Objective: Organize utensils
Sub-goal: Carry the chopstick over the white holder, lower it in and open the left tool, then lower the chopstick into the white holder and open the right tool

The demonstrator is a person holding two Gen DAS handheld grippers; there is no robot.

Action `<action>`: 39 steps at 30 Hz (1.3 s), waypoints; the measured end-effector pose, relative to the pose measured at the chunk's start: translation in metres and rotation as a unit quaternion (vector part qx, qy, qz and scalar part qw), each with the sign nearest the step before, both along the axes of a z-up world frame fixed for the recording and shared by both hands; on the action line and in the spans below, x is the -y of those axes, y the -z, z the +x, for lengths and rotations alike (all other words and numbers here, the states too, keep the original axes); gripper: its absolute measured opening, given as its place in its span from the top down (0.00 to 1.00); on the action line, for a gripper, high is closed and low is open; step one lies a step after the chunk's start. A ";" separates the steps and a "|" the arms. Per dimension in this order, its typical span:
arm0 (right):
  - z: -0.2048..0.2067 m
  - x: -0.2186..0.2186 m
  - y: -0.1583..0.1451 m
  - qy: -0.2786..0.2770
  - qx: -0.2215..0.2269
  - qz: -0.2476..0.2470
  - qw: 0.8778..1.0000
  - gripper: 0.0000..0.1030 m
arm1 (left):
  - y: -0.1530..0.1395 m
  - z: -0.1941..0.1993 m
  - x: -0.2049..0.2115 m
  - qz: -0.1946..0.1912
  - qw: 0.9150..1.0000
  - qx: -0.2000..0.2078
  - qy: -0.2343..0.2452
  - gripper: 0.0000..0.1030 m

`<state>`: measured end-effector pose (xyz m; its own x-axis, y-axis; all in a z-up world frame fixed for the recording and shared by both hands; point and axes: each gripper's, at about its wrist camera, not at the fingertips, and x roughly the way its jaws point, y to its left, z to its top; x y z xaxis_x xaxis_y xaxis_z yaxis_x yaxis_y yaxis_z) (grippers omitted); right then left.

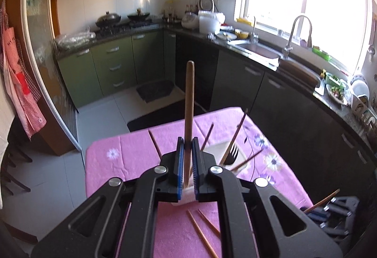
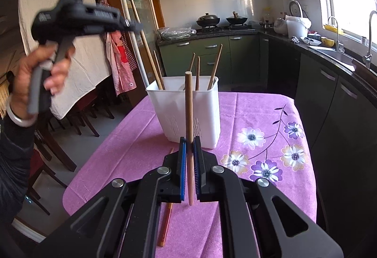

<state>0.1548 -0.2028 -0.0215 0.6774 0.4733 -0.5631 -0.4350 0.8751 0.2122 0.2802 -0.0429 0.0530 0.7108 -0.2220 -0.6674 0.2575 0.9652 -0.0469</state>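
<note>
Between each claw's shut jaws (left, right), one wooden stick

Each tool is black with blue pads — the left tool clamps a brown wooden stick, the right tool a lighter tan stick. Beyond the right tool stands a white bin. Under both lies a pink cloth — purple, white and orange flowers to the tool's right. Reddish-brown chopsticks lie below the left tool.
</note>
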 end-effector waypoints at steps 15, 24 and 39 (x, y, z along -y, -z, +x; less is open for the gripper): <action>0.052 -0.024 -0.135 -0.003 0.123 0.086 0.989 0.93 | 0.014 -0.089 -0.031 -0.001 0.999 0.049 -0.009 0.51; 0.113 -0.058 -0.129 0.057 0.129 0.025 0.990 0.93 | 0.038 -0.133 -0.050 0.022 0.999 0.020 -0.010 0.49; 0.095 -0.058 -0.108 0.026 0.116 0.013 0.993 0.84 | 0.081 -0.132 -0.046 0.018 0.998 -0.061 -0.010 0.48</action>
